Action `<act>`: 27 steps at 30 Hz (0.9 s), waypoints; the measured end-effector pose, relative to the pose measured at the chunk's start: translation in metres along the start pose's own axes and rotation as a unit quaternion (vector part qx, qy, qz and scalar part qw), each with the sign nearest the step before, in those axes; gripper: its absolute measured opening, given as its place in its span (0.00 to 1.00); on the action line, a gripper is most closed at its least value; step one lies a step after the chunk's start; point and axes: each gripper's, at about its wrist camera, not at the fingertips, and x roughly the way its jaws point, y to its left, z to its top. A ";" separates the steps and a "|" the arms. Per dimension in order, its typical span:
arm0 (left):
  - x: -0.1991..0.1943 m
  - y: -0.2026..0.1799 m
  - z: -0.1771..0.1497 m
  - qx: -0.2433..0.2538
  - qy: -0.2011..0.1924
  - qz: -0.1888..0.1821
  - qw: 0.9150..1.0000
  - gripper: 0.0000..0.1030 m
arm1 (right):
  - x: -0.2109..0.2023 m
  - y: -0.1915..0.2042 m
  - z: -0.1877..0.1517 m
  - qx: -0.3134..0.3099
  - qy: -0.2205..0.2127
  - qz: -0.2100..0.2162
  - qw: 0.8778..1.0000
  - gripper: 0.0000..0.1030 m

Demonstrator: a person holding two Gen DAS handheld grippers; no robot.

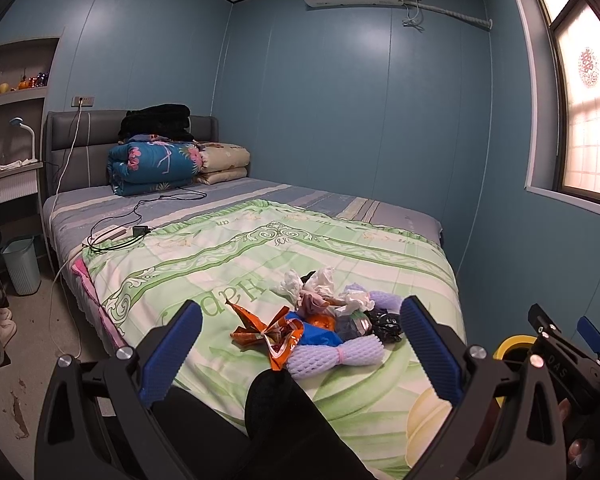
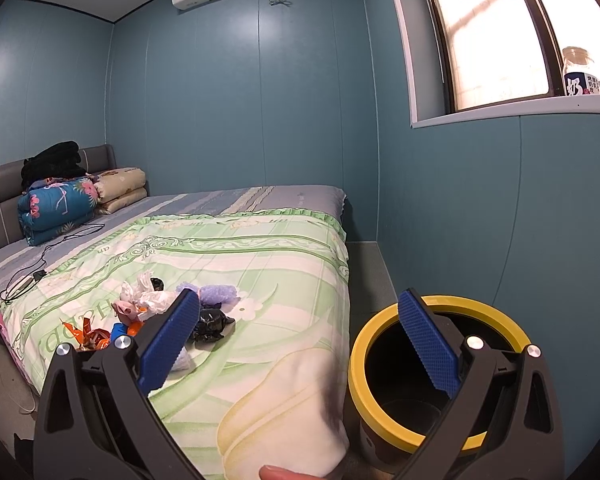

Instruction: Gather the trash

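Both my left gripper [image 1: 300,344] and right gripper [image 2: 300,336] are spread wide; crumpled wrappers, tissues and foam netting [image 1: 332,354] lie heaped just ahead.

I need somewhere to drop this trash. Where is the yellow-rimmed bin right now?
The yellow-rimmed bin stands on the floor off the bed's right foot corner, low right in the right wrist view, under the open right gripper.
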 end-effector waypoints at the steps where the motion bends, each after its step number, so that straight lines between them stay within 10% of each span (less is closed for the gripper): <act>1: 0.000 0.000 0.000 0.000 0.000 0.000 1.000 0.93 | 0.000 -0.001 0.000 0.000 0.000 0.000 1.000 0.92; 27: -0.004 -0.002 -0.003 0.003 -0.011 -0.029 1.000 0.93 | 0.010 -0.004 0.006 -0.006 -0.017 -0.021 1.000 0.92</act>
